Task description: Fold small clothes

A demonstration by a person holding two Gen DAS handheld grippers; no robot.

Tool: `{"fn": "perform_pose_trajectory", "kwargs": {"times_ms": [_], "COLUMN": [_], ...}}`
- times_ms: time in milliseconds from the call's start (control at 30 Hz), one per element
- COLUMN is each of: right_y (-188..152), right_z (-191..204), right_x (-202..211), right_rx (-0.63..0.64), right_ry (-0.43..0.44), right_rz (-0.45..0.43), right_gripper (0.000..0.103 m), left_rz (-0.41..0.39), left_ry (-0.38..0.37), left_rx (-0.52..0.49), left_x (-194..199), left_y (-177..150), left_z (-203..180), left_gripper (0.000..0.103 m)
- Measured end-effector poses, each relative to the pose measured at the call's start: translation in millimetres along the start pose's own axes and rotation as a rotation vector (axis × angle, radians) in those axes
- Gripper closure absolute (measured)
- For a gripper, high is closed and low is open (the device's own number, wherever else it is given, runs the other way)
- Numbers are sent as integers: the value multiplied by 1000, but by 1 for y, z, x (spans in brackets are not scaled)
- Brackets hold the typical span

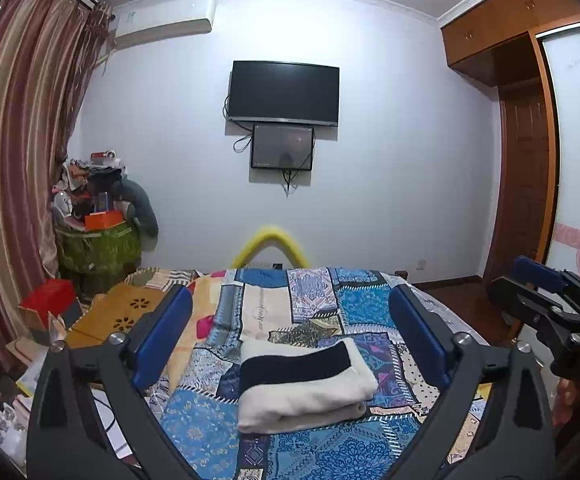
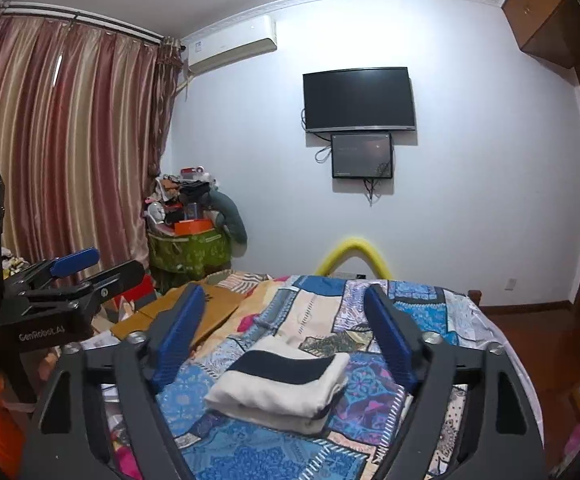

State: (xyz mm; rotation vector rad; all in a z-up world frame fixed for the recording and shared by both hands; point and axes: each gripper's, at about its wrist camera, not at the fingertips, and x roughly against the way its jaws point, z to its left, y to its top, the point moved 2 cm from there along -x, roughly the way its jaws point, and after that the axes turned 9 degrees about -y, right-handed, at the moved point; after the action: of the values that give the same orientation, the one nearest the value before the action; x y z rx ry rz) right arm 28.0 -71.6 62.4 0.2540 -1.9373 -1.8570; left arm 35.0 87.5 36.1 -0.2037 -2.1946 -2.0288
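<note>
**Folded garment on bed, both tools empty**

Left wrist view: left tool [image 1: 291, 308] stands wide, gripping nothing; the folded cream-and-black garment [image 1: 305, 388] lies on the patchwork bedspread [image 1: 353, 308] below it.

Right wrist view: right tool [image 2: 284, 308] stands wide and empty above the same garment [image 2: 278, 384]; left tool [image 2: 86, 268] nearby.

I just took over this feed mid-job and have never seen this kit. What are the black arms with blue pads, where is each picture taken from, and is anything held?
Each picture comes from a camera on a hand-held gripper that a person carries, looking along its two blue-padded fingers. In the left view the left hand-held gripper stands open; the right hand-held gripper does likewise in its own view. Neither holds anything. Beyond the fingers a folded white garment with a dark band lies on the patchwork bedspread.
</note>
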Motion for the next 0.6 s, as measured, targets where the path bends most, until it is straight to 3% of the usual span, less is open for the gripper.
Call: {"fn": "perform_pose_trajectory", "kwargs": {"times_ms": [167, 600], "right_y": [-5, -19], "right_z": [-4, -6], "right_x": [1, 3], "right_rx": [-12, -21], "right_ry": [-19, -50], "right_rz": [5, 33], "right_gripper": [6, 1], "left_rz": [13, 30], "left_ry": [1, 7], "left_rx": [-1, 8], "left_x": [0, -1], "left_y": [-7, -14], "left_z": [-3, -4], "left_gripper": [1, 1]}}
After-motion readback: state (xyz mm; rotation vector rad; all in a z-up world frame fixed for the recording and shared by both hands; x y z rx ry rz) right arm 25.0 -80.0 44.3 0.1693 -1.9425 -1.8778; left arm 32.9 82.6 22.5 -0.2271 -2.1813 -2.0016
